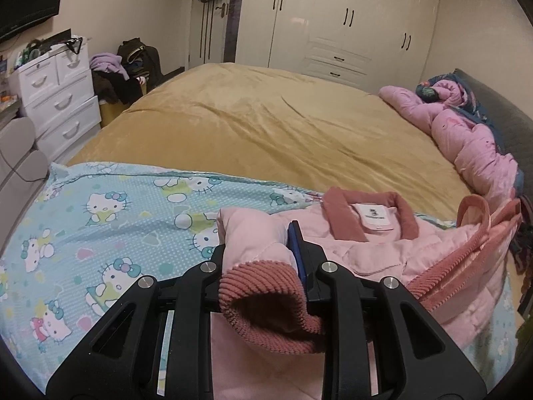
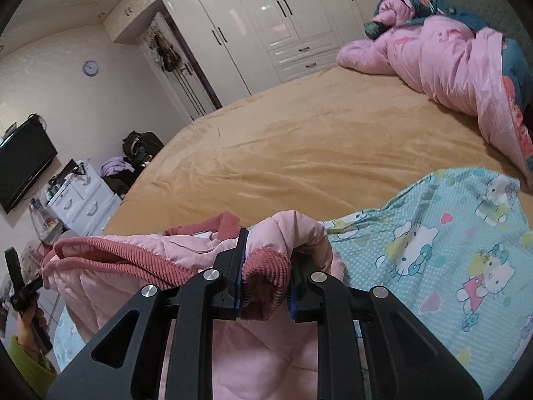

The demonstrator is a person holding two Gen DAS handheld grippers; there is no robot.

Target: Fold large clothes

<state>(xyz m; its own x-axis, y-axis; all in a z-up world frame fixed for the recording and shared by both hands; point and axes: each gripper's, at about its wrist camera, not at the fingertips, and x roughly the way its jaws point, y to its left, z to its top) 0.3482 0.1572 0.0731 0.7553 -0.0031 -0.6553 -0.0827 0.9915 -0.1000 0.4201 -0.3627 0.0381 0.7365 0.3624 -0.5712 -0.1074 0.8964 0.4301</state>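
A pink quilted jacket (image 1: 376, 250) with a dark pink corduroy collar and cuffs lies on a blue Hello Kitty sheet (image 1: 100, 216) at the near edge of the bed. My left gripper (image 1: 260, 250) is shut on one sleeve just above its ribbed cuff (image 1: 263, 303). In the right wrist view the jacket (image 2: 133, 266) spreads to the left, and my right gripper (image 2: 266, 266) is shut on the other sleeve's cuff (image 2: 265, 286). Both sleeves are lifted off the sheet (image 2: 433, 250).
The bed has a mustard cover (image 1: 266, 126). A bunched pink quilt (image 1: 466, 133) lies by the headboard at right. White drawers (image 1: 56, 100) and a clothes pile (image 1: 123, 73) stand beyond the bed's left side. A white wardrobe (image 1: 333, 16) fills the far wall.
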